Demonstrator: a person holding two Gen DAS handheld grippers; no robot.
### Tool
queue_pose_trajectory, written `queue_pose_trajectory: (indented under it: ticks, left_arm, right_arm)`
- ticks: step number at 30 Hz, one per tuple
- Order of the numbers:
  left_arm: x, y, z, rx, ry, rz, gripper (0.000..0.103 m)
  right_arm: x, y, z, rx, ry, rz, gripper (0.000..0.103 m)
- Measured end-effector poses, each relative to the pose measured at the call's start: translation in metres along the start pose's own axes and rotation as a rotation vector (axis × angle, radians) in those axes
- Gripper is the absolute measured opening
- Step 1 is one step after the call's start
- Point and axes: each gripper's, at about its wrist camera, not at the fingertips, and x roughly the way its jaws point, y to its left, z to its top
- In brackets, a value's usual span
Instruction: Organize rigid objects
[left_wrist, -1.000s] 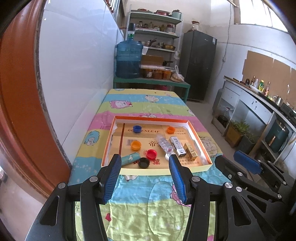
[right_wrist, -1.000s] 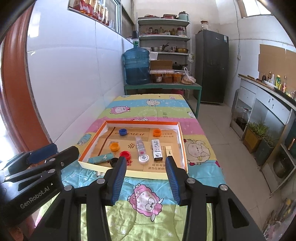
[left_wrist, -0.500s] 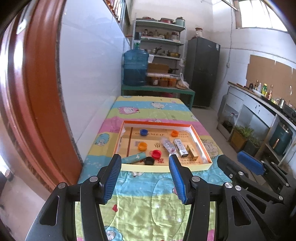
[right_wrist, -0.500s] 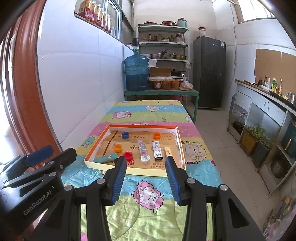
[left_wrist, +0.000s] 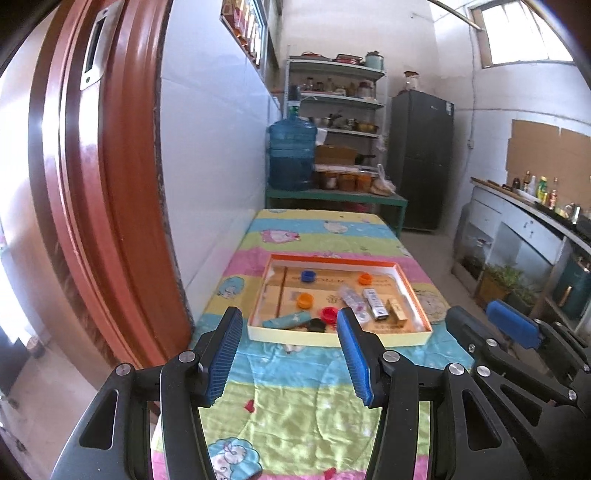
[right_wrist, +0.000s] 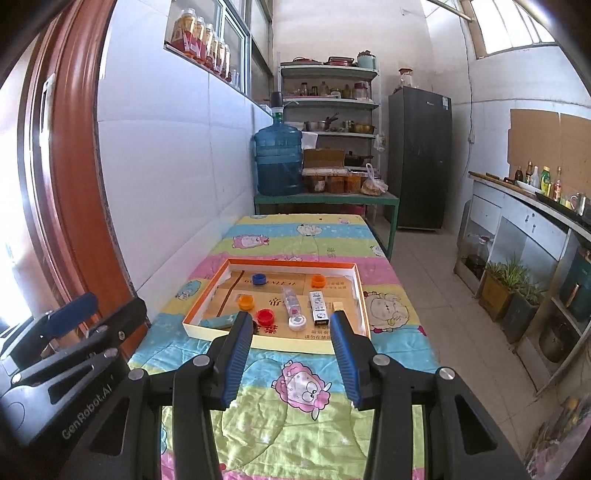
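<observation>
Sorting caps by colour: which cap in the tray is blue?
The blue cap at the tray's far left; the other caps are orange, red, black or white.

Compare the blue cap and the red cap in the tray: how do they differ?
The blue cap lies near the tray's far left corner; the red cap lies close to the near wall. Blue cap stands alone, red cap has a black cap beside it. Both are small, round caps.

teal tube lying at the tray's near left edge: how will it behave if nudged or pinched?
The teal tube looks cylindrical and lies on its side, so a sideways nudge would probably roll it. The shallow tray wall beside it should stop it. It looks small, likely light; stiffness can't be judged.
</observation>
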Motion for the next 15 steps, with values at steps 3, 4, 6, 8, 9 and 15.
queue_pose_trajectory:
  ticks: [3, 4, 6, 8, 9, 15]
  left_arm:
    - [-0.0046, 0.0005, -0.0014, 0.000, 0.001, -0.006, 0.055]
    - [-0.0056, 0.0004, -0.0017, 0.001, -0.001, -0.008, 0.055]
    - [-0.0069, 0.0004, -0.0028, 0.000, -0.003, -0.012, 0.055]
    - [-0.0067, 0.0010, -0.0033, -0.002, 0.000, -0.013, 0.055]
    - [-0.0068, 0.0010, -0.0034, 0.000, 0.001, -0.014, 0.055]
    - [-0.0086, 0.0004, -0.0042, 0.010, -0.006, -0.005, 0.055]
  right_arm:
    - [-0.0036, 0.0013, -0.0009, -0.002, -0.002, 0.001, 0.043]
    - [-0.0043, 0.0021, -0.0016, -0.002, -0.002, 0.004, 0.043]
    - [-0.0043, 0.0031, -0.0020, -0.004, 0.002, 0.008, 0.043]
    - [-0.0041, 0.0057, -0.0024, -0.010, 0.002, 0.008, 0.043]
    - [-0.0043, 0.0070, -0.0028, -0.013, 0.001, 0.006, 0.043]
    - [-0.0039, 0.0073, -0.0025, -0.006, -0.005, -0.007, 0.043]
